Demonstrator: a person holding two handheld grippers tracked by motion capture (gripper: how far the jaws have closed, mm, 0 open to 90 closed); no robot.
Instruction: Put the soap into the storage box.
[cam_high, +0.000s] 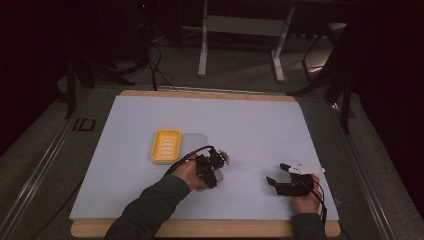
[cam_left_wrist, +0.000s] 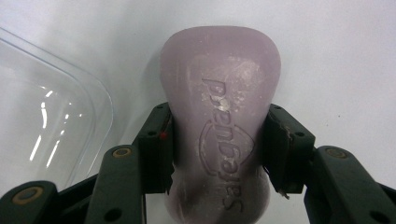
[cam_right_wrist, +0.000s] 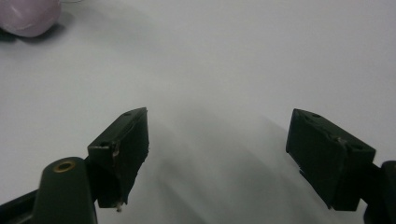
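a white table (cam_high: 250, 125) sits in a dark room, with a yellow tray (cam_high: 165, 145) and a clear lid (cam_high: 195, 141) side by side. the left gripper (cam_left_wrist: 219, 144) squeezes a purple soap (cam_left_wrist: 222, 93) beside the lid. the right gripper (cam_right_wrist: 217, 149) is wide open over bare table, holding nothing.

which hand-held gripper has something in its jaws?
The left hand-held gripper: jaws clamped on the pink soap bar. The right hand-held gripper is open over bare table.
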